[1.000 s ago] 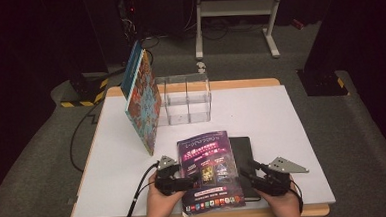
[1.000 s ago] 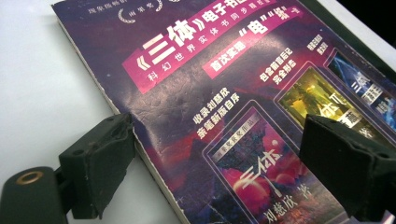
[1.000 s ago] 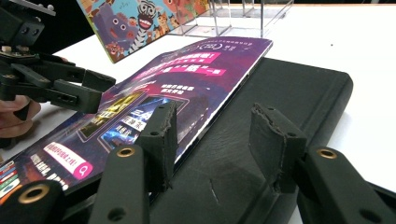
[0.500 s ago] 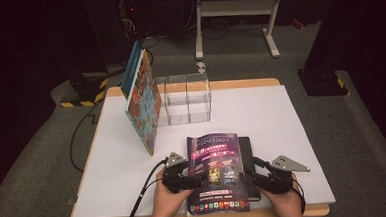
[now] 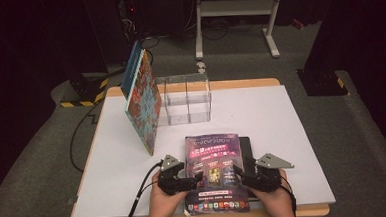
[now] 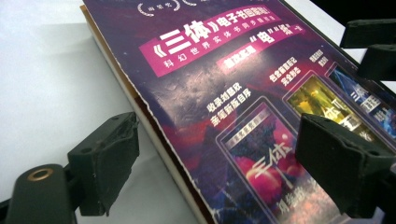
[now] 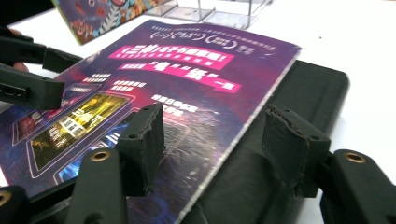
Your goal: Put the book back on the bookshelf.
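Note:
A purple book (image 5: 212, 160) with pink and white print lies flat at the table's front, resting partly on a black slab (image 5: 247, 146). My left gripper (image 5: 198, 178) is open at the book's left edge (image 6: 154, 130); one jaw stands over the cover, the other over the white table. My right gripper (image 5: 238, 171) is open at the book's right edge (image 7: 252, 126); one jaw is above the cover, the other above the black slab (image 7: 308, 88). Each gripper is held in a hand at the table's front edge.
A clear plastic divided box (image 5: 185, 100) stands at the table's back centre. Two colourful books (image 5: 143, 103) lean upright against its left side. The white table top (image 5: 281, 119) has a wooden rim. A cable (image 5: 140, 191) trails from the left gripper.
The book has slid a little to the right and turned straight over the black slab. Both grippers stayed at its two sides, the left one following it rightward.

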Demonstrator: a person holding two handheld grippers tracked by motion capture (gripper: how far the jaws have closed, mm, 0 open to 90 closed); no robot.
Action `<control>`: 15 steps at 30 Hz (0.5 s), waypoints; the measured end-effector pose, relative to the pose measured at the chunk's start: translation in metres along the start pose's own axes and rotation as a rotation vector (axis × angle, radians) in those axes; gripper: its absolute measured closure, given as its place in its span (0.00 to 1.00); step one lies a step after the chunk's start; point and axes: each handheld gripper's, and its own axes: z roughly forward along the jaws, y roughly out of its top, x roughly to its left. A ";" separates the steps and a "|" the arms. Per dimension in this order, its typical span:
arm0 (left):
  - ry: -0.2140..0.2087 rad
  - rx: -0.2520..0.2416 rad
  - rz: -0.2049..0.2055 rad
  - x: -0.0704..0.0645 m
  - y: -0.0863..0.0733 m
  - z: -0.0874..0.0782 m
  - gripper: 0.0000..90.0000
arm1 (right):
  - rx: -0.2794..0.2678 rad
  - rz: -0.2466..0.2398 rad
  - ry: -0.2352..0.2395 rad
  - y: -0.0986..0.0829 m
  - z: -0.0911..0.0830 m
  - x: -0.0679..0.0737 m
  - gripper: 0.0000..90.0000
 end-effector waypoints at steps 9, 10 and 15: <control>-0.056 0.017 -0.042 0.001 -0.002 0.006 0.16 | 0.072 0.008 -0.027 0.001 -0.003 -0.005 0.51; -0.069 0.022 -0.058 0.002 -0.002 0.007 0.16 | 0.072 0.010 -0.029 0.001 -0.004 -0.006 0.51; -0.084 0.026 -0.064 0.002 0.000 0.008 0.17 | 0.058 -0.004 -0.066 -0.002 -0.009 -0.005 0.51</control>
